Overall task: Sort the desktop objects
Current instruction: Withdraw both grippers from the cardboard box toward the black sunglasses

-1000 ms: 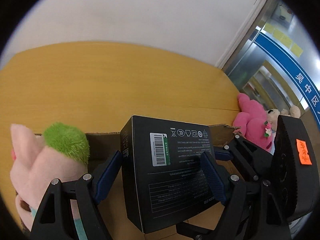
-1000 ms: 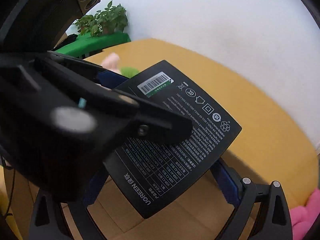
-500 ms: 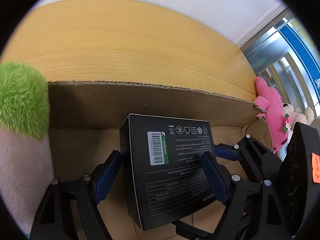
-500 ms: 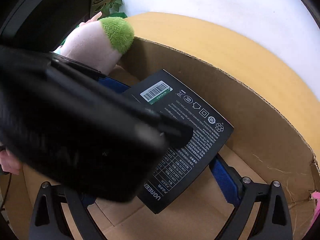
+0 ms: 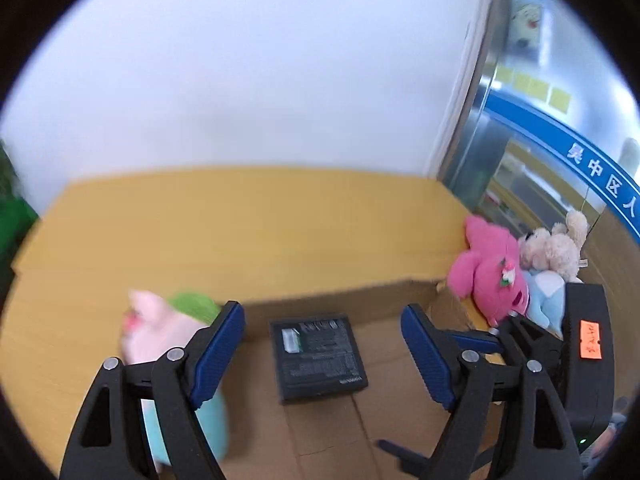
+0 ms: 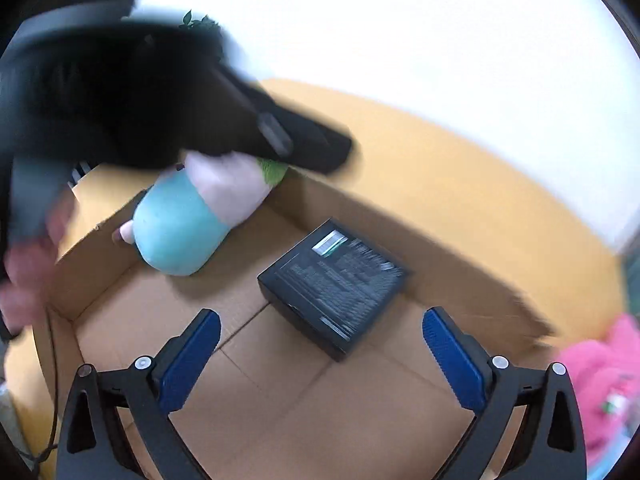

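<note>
A black product box with a barcode label lies flat on the floor of a cardboard carton; it also shows in the right wrist view. My left gripper is open and empty above it. My right gripper is open and empty, above the carton. A pink, green and turquoise plush lies in the carton's left part, also in the right wrist view. The left gripper's body shows blurred at the upper left of the right wrist view.
The carton stands on a yellow wooden table against a white wall. A pink plush, a beige plush and a light blue plush lie beside the carton on the right. A green plant stands at the far left.
The black box was held between my left gripper's fingers over the carton. Both grippers have let go and risen; the box now lies on the carton floor.
</note>
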The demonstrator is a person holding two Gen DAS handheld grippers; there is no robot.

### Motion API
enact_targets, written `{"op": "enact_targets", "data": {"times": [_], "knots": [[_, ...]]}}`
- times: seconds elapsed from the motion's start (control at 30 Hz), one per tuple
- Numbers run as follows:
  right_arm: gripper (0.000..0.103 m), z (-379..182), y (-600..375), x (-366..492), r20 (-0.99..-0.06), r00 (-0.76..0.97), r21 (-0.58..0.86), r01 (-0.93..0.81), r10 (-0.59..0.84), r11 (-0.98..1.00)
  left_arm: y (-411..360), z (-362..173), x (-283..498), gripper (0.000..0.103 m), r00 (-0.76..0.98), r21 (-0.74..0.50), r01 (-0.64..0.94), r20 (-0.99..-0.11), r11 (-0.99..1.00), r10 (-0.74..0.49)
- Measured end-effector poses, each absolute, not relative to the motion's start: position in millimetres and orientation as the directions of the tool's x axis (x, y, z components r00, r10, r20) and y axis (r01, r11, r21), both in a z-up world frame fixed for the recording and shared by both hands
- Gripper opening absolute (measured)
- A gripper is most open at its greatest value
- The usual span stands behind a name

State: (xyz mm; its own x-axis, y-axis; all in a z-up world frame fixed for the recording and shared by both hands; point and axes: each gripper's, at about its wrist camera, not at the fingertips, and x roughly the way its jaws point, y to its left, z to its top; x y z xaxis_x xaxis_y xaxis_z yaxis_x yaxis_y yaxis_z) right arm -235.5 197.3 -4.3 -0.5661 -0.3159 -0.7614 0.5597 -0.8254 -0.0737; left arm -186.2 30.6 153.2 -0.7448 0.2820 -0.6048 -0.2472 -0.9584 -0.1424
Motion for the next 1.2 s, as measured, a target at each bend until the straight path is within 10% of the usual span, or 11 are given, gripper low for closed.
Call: {"op": "enact_targets", "data": {"times": [0.2, 0.53, 0.73, 1.2], "knots": [[0.103, 52, 182, -177, -0.593, -0.774, -0.282, 0.458, -0.222, -0.843, -2, 192, -88, 0.087, -0.9, 0.037, -0.096, -0.431, -0.995, 0.07], [0.103, 113, 154, -114, -0.524, -0.817, -0.166, 0.377, -0.242, -0.911, 6, 152, -1, 0.09, -0.926, 0.155, 0.062, -0.36, -0.986, -0.114], [0.103, 111, 160, -94, -0.548, -0.803, -0.09, 0.335, -0.234, -0.938, 4, 136, 10, 0.09, -0.907, -0.001, -0.07, -0.416, -0.998, 0.065], [0.103, 113, 182, -79, -0.509, -0.852, -0.07, 0.182, -0.122, -0.981, 5, 111, 8, 0.089, -0.879, -0.031, -0.026, -0.475, -0.999, 0.037]]}}
